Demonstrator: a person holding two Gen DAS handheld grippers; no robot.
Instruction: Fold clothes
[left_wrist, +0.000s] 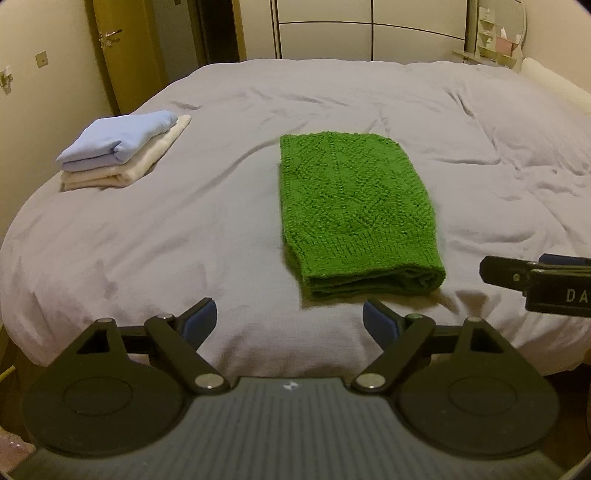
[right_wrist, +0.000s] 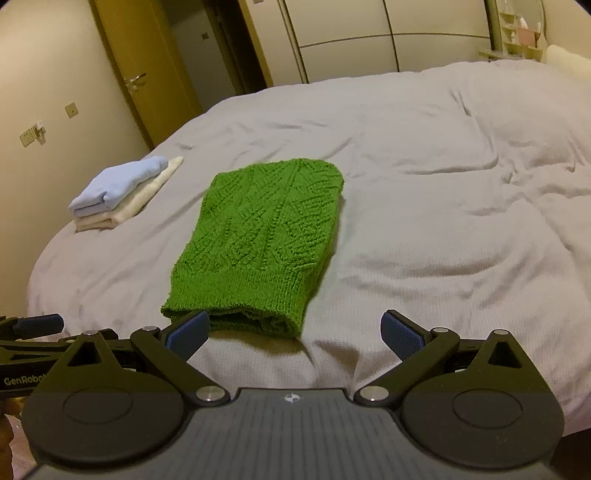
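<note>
Folded green knit sweater (left_wrist: 354, 214) on grey bed cover (left_wrist: 221, 251), just ahead of left gripper (left_wrist: 290, 319) and right gripper (right_wrist: 295, 332) — both spread, empty — folded blue-and-cream stack (left_wrist: 122, 151) far left, unobstructed.

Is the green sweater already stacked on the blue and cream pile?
No. The folded green sweater lies alone on the bed, apart from the blue and cream pile to its left.

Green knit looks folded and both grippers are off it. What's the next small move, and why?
Probably bring both grippers down to the near edge of the green sweater to lift it toward the folded stack on its left. The left gripper and right gripper are open and empty, and the sweater lies as a neat rectangle on the bed.
</note>
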